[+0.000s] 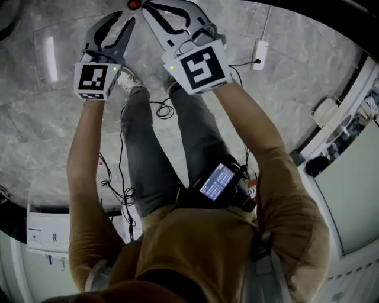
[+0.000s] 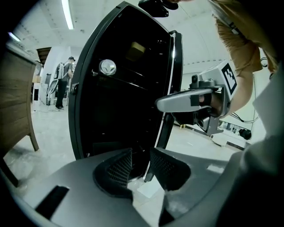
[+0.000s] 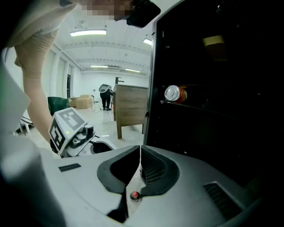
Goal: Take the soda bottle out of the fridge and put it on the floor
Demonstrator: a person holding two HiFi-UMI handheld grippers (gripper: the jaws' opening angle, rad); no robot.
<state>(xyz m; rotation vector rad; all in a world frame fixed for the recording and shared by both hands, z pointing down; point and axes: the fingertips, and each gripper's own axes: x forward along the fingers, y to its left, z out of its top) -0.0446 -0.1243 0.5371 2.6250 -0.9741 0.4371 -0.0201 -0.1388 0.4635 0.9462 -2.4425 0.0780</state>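
Observation:
A tall black fridge [image 2: 120, 111] fills the left gripper view and the right half of the right gripper view [image 3: 222, 97]. On a shelf in its dark inside lies a soda container [image 3: 175, 94] on its side, silver end outward, red body behind; the left gripper view shows the same silver end [image 2: 108, 67]. No other bottle shows. My left gripper [image 2: 138, 165] is held up before the fridge with a gap between its pads and nothing in it. My right gripper [image 3: 140, 155] has its pads pressed together, empty. In the head view both grippers, left [image 1: 115, 26] and right [image 1: 169, 18], reach forward at chest height.
A wooden cabinet [image 3: 131, 106] stands left of the fridge, with a person [image 3: 105, 96] far behind it. Black cables [image 1: 125, 195] trail over the marble floor by the legs. A white power strip [image 1: 259, 54] and a white box [image 1: 44, 231] lie on the floor.

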